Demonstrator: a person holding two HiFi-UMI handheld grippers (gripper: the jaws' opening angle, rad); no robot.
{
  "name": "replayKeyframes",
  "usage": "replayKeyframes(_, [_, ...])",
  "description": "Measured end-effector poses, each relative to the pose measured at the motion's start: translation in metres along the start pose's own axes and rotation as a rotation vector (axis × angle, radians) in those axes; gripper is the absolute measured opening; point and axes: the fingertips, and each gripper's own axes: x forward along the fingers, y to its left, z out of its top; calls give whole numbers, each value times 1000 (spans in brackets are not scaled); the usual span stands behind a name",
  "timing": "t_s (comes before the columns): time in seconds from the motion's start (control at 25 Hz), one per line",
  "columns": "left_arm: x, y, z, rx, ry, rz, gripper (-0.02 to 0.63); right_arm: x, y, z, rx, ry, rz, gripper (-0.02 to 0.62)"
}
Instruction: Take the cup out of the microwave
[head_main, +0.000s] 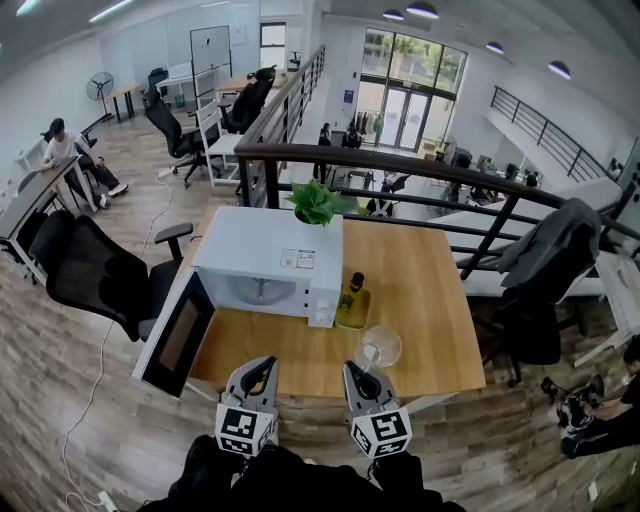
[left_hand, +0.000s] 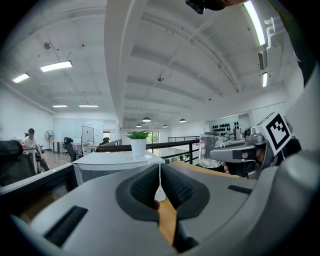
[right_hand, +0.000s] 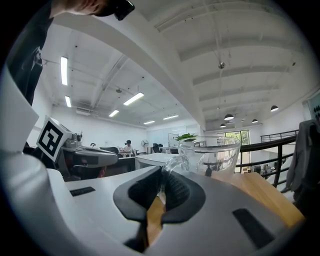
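This is a big, bright office with a black rail and many desks. In the middle stands a wooden table (head_main: 430, 290). A white microwave (head_main: 270, 255) sits on it, with a green plant (head_main: 318, 203) on top. The microwave door (head_main: 180, 335) hangs wide open on the left side. A little bottle (head_main: 353, 293) stands just beside the microwave.

The cup (head_main: 381, 345) is made of clear glass. It is already out of the microwave, over the front part of the table, near the bottle. The right gripper (head_main: 362, 368) has its jaws pinched tight on the cup's thin handle. In the right gripper view the cup (right_hand: 210, 152) sits upright just past the right gripper (right_hand: 161, 186). I cannot tell if its bottom touches the wood.

The left gripper (head_main: 262, 365) is beside the right one. Its jaws are pressed together and hold nothing.

I think the job now is to put the cup down safely. The handle is small and glass is slippery, so the pinch should stay firm. The cup should stay level so it does not swing or tip. It is best to pick a bare spot of wood, away from the bottle and back from the table edge. Then lower it gently until it sits flat, and only then let go. The left gripper should stay out of the way.
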Motion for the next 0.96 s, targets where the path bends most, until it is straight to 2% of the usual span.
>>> replayKeyframes(0.96, [0,-4,5,9,-10,-16,28,-8,-3,0,6,-2,-17,20])
